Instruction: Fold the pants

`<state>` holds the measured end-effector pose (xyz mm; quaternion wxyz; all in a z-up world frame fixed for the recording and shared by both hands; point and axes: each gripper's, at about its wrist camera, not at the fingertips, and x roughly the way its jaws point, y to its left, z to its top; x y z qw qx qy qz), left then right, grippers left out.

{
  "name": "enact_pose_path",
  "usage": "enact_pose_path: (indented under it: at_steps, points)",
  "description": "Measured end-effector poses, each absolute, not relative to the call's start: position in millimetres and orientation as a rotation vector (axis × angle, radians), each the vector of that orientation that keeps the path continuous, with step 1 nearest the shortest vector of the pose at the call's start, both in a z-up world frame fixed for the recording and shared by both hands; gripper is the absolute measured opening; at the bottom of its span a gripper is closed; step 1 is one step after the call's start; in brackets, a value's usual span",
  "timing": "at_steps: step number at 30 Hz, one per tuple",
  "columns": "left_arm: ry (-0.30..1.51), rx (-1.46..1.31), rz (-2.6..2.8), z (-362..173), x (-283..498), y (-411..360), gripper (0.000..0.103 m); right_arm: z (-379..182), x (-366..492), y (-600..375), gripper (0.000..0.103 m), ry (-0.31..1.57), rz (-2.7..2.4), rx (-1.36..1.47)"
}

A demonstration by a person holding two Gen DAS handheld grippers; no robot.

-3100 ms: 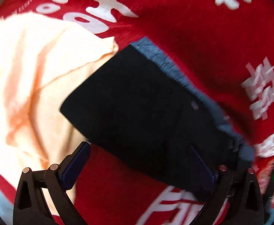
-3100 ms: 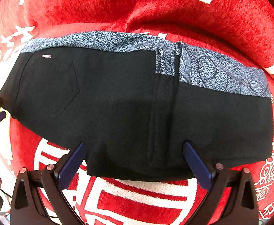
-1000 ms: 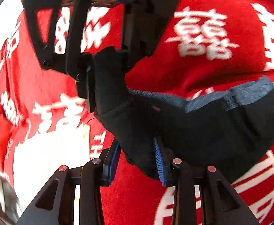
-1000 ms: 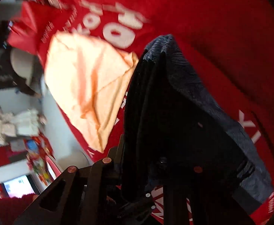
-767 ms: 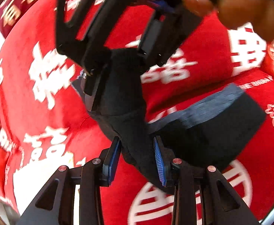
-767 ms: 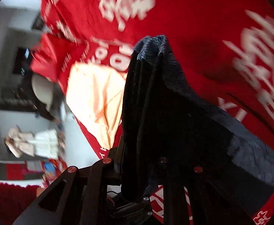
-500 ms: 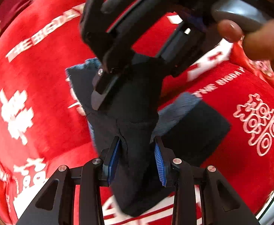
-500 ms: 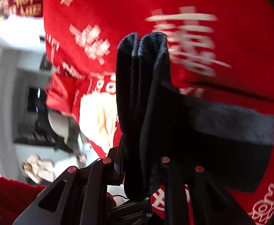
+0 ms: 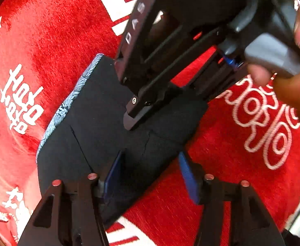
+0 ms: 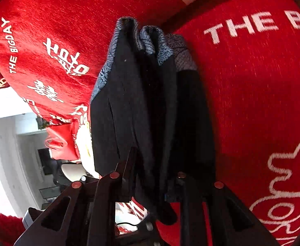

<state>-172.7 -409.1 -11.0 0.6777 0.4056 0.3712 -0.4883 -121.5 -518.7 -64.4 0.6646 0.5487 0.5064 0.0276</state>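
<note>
Pants: one pair, black with a blue-grey patterned waistband; folded into a compact stack lying on the red cloth, ahead of and between the left tool's fingers.
Left tool: one; jaws opening, the two blue pads standing apart on either side of the near edge of the stack, not pressing on it.
Right tool: one; jaws narrow and easing apart, gathered layers of the pants clamped between them; three folded edges rise ahead of its fingers.
Right tool, seen from the left wrist: its black finger rests on top of the stack, just beyond the left tool's pads.
Hand: one, gripping the right tool's grey handle.
Cloth: one red cover with white lettering, beneath everything.
</note>
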Motion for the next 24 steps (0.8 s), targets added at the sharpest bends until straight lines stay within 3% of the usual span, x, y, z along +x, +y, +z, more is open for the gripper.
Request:
enact_pose_path:
  at_steps: [4,5,6,8,12,14,21,23,24]
  points:
    - [0.943,0.853,-1.054,12,-149,-392,0.060,-45,-117,-506,0.035,1.241,-0.014,1.121]
    - [0.986,0.814,-1.024,18,-136,-384,0.075,-39,-115,-503,0.042,1.262,-0.041,1.084]
    - [1.015,0.772,-0.979,25,-121,-376,0.082,-29,-114,-501,0.045,1.289,-0.078,1.024]
    - [1.059,0.688,-0.884,35,-89,-359,0.085,-16,-112,-496,0.060,1.346,-0.160,0.884]
    - [1.130,0.683,-0.651,30,-34,-341,0.085,16,-111,-491,0.058,1.341,-0.285,0.675]
    - [1.189,0.651,-0.574,19,-13,-328,0.085,28,-104,-489,0.032,1.296,-0.270,0.716]
    - [1.380,0.494,-0.429,-27,25,-306,0.087,1,-66,-468,0.031,1.336,-0.230,0.628]
    - [1.358,0.502,-0.401,-37,22,-310,0.100,-16,-63,-456,0.030,1.401,-0.251,0.548]
    - [1.355,0.514,-0.400,-39,21,-310,0.101,-22,-63,-453,0.030,1.405,-0.258,0.535]
